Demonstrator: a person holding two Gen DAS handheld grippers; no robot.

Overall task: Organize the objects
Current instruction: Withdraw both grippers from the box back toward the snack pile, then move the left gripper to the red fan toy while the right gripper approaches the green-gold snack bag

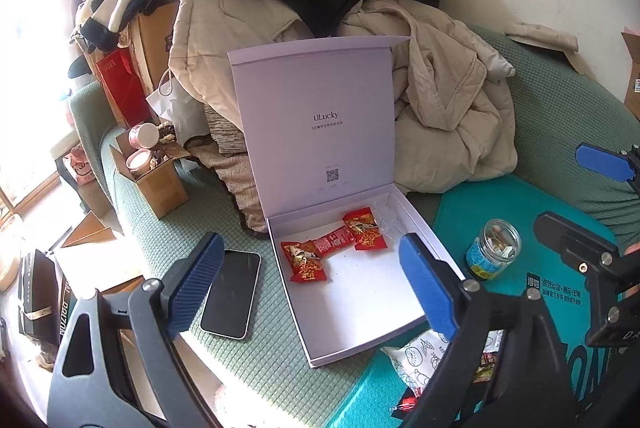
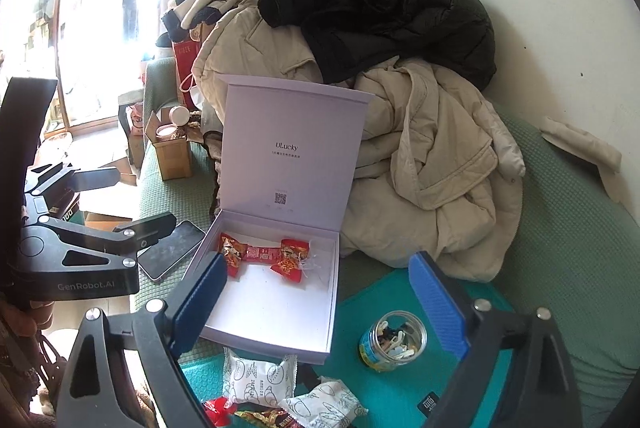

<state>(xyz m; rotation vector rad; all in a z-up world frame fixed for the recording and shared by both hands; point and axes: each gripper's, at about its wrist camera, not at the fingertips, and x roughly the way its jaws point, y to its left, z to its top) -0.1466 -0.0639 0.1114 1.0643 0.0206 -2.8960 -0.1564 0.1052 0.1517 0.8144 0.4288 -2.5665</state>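
Observation:
A white gift box lies on the green sofa with its lid standing upright. Inside lie two red snack packets, a small red sachet and a clear wrapper. My left gripper hovers open above the box's near side, nothing between its fingers. My right gripper is open too, above the box's near corner and a small glass jar. White snack packs and darker wrappers lie on a teal bag in front.
A black phone rests left of the box. Piled coats crowd behind the lid. A cardboard box with pink jars stands at the sofa's left end. The teal bag covers the near right.

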